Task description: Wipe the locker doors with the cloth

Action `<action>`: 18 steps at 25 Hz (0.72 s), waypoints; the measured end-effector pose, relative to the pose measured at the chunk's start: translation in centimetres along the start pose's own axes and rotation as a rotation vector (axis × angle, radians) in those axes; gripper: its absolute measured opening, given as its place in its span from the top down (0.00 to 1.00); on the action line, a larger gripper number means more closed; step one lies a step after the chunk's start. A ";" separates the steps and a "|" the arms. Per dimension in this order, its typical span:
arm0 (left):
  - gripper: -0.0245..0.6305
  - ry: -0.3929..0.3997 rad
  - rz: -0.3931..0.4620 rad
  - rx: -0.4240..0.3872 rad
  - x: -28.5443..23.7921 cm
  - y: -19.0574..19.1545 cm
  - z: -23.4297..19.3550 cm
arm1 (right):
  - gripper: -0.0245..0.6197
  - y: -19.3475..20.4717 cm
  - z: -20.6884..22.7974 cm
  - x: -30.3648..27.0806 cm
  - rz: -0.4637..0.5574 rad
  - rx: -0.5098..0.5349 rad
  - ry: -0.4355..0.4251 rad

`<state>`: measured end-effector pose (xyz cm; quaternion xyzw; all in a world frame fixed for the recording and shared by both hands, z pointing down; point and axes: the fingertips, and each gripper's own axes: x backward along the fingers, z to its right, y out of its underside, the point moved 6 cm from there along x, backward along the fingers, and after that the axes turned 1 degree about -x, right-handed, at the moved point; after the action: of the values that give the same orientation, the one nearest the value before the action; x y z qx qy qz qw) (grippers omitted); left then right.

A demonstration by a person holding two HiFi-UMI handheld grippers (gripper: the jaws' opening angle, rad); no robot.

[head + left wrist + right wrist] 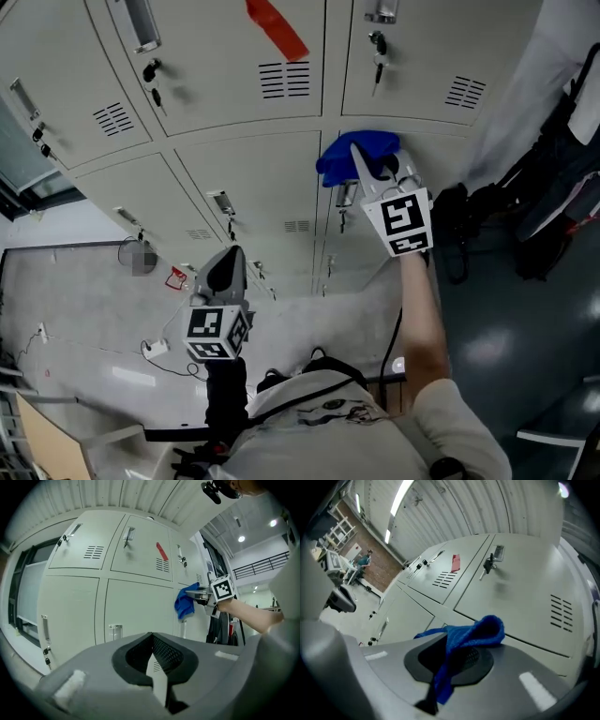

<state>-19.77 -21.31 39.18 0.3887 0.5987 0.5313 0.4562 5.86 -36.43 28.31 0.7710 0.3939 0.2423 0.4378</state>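
Observation:
A blue cloth (356, 155) is bunched against the grey locker doors (253, 187), at the seam between an upper and a lower door. My right gripper (370, 167) is shut on it, and the cloth (473, 632) drapes over that gripper (450, 644) and hides the fingertips. From the left gripper view, the cloth (185, 603) hangs off the right gripper (197, 592) at the lockers' right side. My left gripper (227, 267) stays low and back from the lower doors, shut and holding nothing. Its jaws (152, 644) meet in a point.
A strip of red tape (277, 28) sticks on an upper door. Keys (378, 47) hang in several locks. A person in white (553, 56) and black gear (553, 206) stand at the right. A white plug and cable (155, 349) lie on the floor.

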 end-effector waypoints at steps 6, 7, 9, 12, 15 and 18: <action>0.96 0.037 0.003 0.005 -2.1 0.5 1.8 | 0.92 3.5 5.2 3.6 -0.042 0.017 0.073; 0.96 0.045 0.001 0.005 -2.5 0.5 2.2 | 0.92 3.9 5.9 4.1 -0.052 0.024 0.081; 0.96 0.064 0.001 -0.002 -3.0 0.3 2.9 | 0.92 4.6 7.3 5.0 -0.066 0.029 0.095; 0.96 0.089 -0.003 -0.010 -3.6 0.1 3.9 | 0.92 5.5 9.3 6.1 -0.078 0.020 0.123; 0.96 0.099 -0.010 -0.011 -3.7 0.2 4.3 | 0.92 6.7 11.3 7.2 -0.087 -0.006 0.161; 0.96 0.100 -0.015 -0.015 -3.6 0.2 4.6 | 0.92 7.7 12.6 8.2 -0.099 -0.043 0.186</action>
<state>-14.38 -23.40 39.80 0.3539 0.6196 0.5510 0.4327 22.69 -38.19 28.91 0.7152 0.4651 0.2995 0.4271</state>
